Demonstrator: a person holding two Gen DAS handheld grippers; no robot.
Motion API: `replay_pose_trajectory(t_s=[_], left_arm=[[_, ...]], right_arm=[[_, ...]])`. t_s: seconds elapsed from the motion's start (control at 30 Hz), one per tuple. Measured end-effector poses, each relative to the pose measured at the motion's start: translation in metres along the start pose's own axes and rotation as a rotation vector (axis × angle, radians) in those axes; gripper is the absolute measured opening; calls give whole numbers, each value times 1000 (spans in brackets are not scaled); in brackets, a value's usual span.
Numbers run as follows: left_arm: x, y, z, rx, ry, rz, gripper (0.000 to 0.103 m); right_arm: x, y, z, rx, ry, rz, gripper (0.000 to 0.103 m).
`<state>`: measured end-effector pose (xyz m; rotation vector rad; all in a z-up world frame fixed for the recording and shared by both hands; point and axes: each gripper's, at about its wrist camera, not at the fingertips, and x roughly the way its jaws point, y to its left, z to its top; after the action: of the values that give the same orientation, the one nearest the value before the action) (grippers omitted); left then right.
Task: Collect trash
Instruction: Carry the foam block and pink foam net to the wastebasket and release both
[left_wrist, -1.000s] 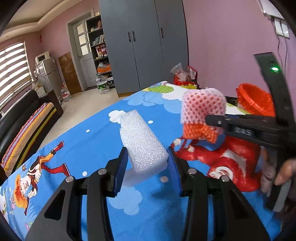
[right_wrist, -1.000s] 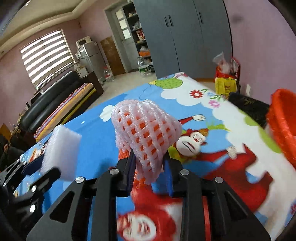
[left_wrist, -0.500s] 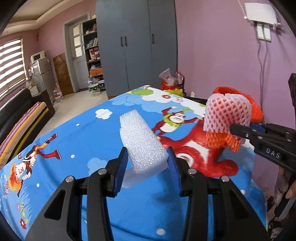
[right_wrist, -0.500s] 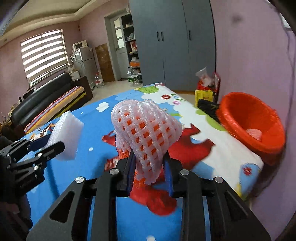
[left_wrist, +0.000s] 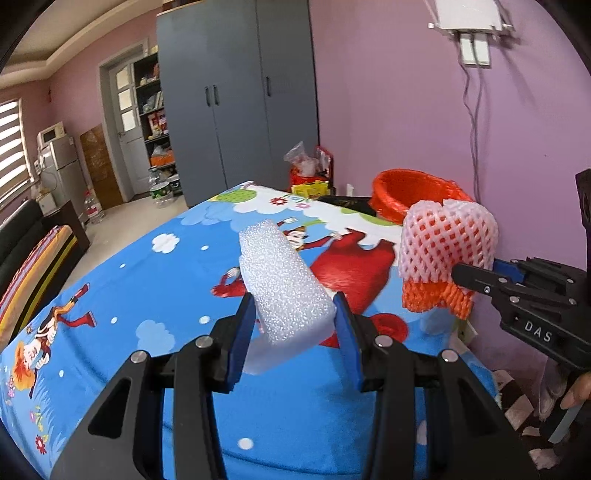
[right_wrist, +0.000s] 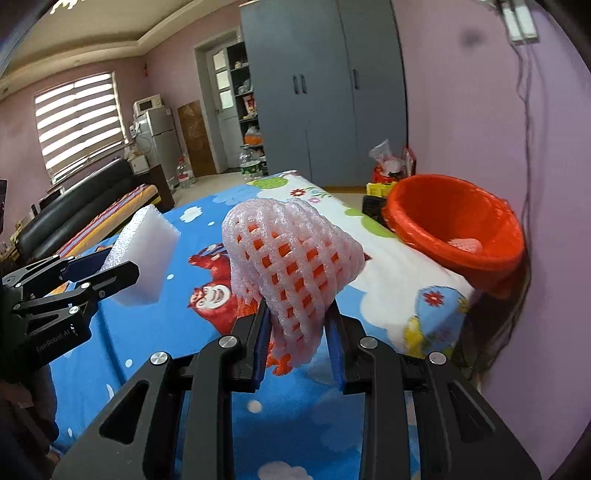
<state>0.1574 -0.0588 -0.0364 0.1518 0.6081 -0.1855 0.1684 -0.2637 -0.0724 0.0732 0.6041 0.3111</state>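
My left gripper (left_wrist: 293, 334) clamps foam block (left_wrist: 284, 284), right gripper (right_wrist: 297, 339) clamps foam net (right_wrist: 291, 266); orange bin (right_wrist: 458, 229) has swung nearer: drop-off next.

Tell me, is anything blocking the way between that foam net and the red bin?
Nothing visible does. The right gripper holds the foam net above the bed, and the red bin stands open ahead to its right, at the bed's far corner by the wall. Only open air and bare bedsheet lie between them.
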Motion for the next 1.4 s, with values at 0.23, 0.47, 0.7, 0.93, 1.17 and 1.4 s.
replay_pose_trajectory(t_s=[0.23, 0.47, 0.7, 0.93, 1.17, 1.4], left_arm=[[2, -32, 10, 38, -8, -59, 42], [8, -71, 20, 103, -13, -113, 42], [18, -98, 29, 148, -11, -150, 42], [29, -114, 42, 177, -16, -179, 42], [41, -128, 57, 195, -32, -211, 42], [54, -142, 71, 216, -48, -262, 42]], right_arm=[[-22, -25, -5, 27, -44, -39, 28], [-37, -38, -3, 31, -91, -76, 28], [-40, -56, -2, 63, -102, -101, 28], [-39, -78, -3, 104, -99, -131, 28], [-37, -99, 1, 125, -103, -173, 28], [-35, -121, 6, 125, -105, -236, 28]])
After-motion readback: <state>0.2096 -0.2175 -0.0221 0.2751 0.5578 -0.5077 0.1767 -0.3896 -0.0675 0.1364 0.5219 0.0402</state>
